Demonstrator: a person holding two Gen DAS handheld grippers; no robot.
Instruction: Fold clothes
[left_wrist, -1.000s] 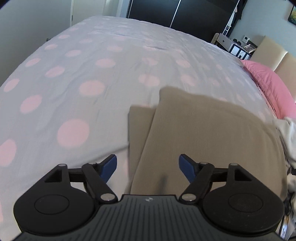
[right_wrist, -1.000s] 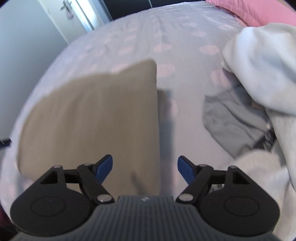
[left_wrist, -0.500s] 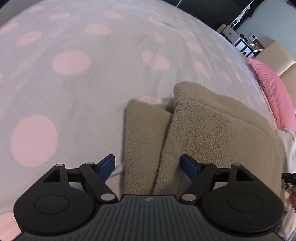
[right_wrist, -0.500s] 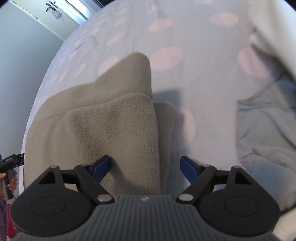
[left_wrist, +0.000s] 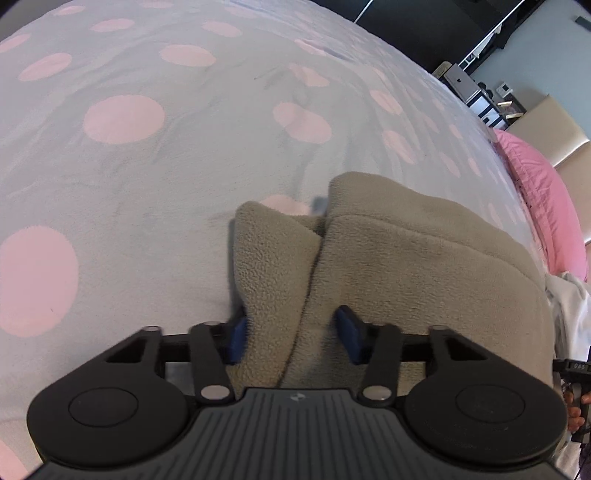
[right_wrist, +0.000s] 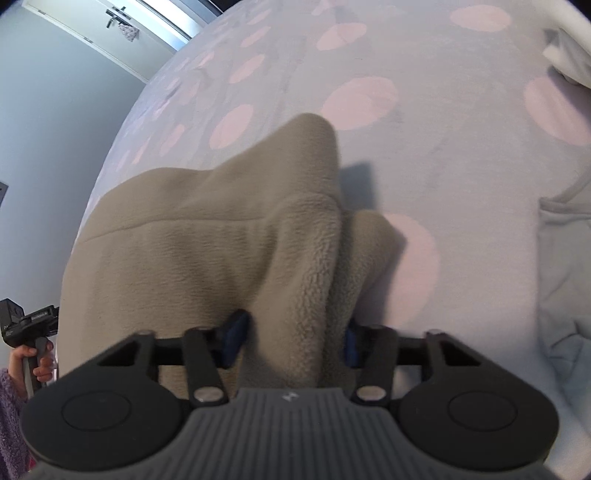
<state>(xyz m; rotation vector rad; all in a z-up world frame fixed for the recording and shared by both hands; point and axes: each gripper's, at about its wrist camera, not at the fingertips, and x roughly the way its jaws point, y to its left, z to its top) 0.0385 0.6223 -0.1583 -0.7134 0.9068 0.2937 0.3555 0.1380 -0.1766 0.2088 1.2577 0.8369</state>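
Left gripper (left_wrist: 291, 338): fleece garment (left_wrist: 406, 266) lies between the blue pads, folded edge bunched there; jaws closing, left pad touching the fabric. Beyond the jaws, polka-dot bedspread (left_wrist: 147, 166); far right, pink pillow (left_wrist: 543, 199).

Right gripper (right_wrist: 291, 338): the same beige fleece's opposite edge fills the gap; jaws closing, both pads against the pile. Right of the jaws, grey garment (right_wrist: 565, 258) lies apart on the bed. Far left, a hand (right_wrist: 35, 360) holds the other handle.

Both wrist fisheyes look steeply down, close over the beige fleece (left_wrist: 406, 280) (right_wrist: 207, 258) toward twelve o'clock, sharing the spotted bedspread (left_wrist: 147, 177) (right_wrist: 461, 177).
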